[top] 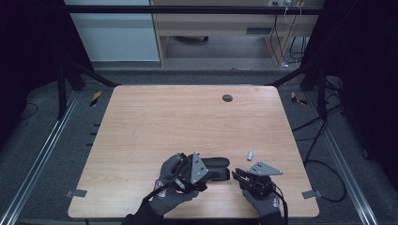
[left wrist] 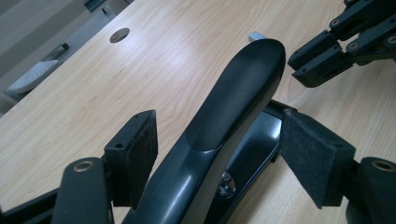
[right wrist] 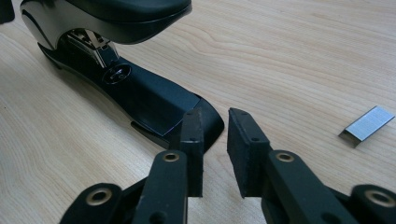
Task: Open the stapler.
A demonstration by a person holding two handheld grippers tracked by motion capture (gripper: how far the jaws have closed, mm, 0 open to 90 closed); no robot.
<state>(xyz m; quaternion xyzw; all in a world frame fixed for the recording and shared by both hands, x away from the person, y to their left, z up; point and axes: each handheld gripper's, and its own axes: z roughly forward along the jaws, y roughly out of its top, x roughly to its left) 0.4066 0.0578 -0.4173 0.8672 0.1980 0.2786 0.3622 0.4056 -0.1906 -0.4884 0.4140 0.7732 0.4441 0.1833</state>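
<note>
Two grippers work near the front edge of a wooden tabletop [top: 141, 122], each in a gloved hand. Between them lies a black stapler [top: 217, 168], its top arm raised off its base so the mouth gapes toward the right gripper.

In the left gripper view, the left gripper [left wrist: 219, 144] straddles the stapler [left wrist: 243, 93] from behind. The jaws stand wide. One pad sits just beside the left flank of the stapler's arm, and the other is close against the base on the far side. Whether either pad presses on the stapler cannot be told from this angle. From above, the left gripper [top: 212, 169] and its hand [top: 171, 185] lie over the stapler's rear half.

In the right gripper view, the right gripper [right wrist: 215, 140] has its jaws drawn close together with a narrow gap left between the pads and nothing in that gap. Their tips sit just in front of the rounded nose of the stapler's base [right wrist: 154, 102]; the left pad overlaps the nose in the picture, but contact cannot be made out. From above, the right gripper [top: 236, 175] points at the stapler's front end.

A small strip of staples [right wrist: 366, 125] lies bare on the tabletop to the right of the right gripper's jaws, apart from the stapler. From above it is the small grey piece [top: 250, 155] just beyond the right gripper.
</note>
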